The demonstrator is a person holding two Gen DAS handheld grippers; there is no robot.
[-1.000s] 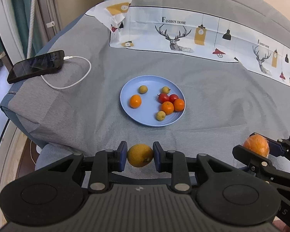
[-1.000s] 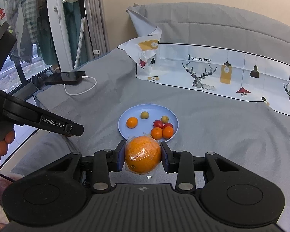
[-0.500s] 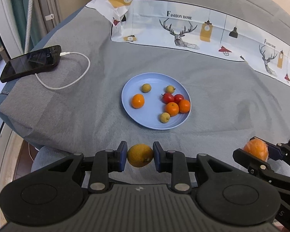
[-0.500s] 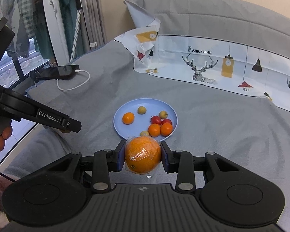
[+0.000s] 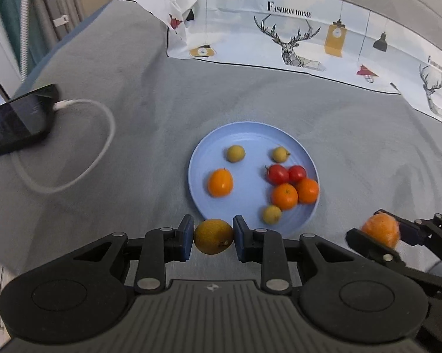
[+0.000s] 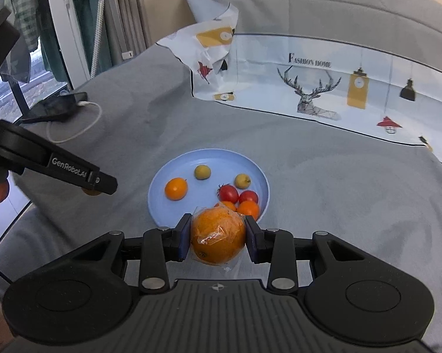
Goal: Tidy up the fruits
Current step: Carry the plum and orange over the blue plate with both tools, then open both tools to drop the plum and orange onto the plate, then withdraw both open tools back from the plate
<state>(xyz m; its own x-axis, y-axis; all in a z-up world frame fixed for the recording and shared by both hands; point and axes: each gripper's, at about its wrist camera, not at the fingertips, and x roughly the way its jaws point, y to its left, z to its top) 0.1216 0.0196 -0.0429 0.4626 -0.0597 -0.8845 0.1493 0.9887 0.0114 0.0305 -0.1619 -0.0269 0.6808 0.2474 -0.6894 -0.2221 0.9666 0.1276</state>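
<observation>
The left gripper (image 5: pixel 213 236) is closed on a small yellow-brown fruit (image 5: pixel 213 236), its blue pads pressing on either side, and holds it just off the near rim of the blue plate (image 5: pixel 250 135). The right gripper (image 6: pixel 218 239) is clamped on a larger orange wrapped in clear film (image 6: pixel 218 239), also held above the near edge of the plate (image 6: pixel 209 156); from the left wrist view it shows at the far right, beside the plate.

The plate lies on a grey bed cover (image 5: pixel 132 135). On it sit three small yellow fruits, one of them (image 5: pixel 236 153) near the far side, a lone orange fruit (image 5: pixel 220 182) on the left, two red tomatoes (image 5: pixel 285 174) touching each other, and two small oranges (image 5: pixel 294 194) pressed together just beside them.

A black phone (image 5: pixel 11 123) with a white cable (image 5: pixel 82 158) lies well to the left. A printed cloth with deer (image 5: pixel 294 38) lies beyond the plate
</observation>
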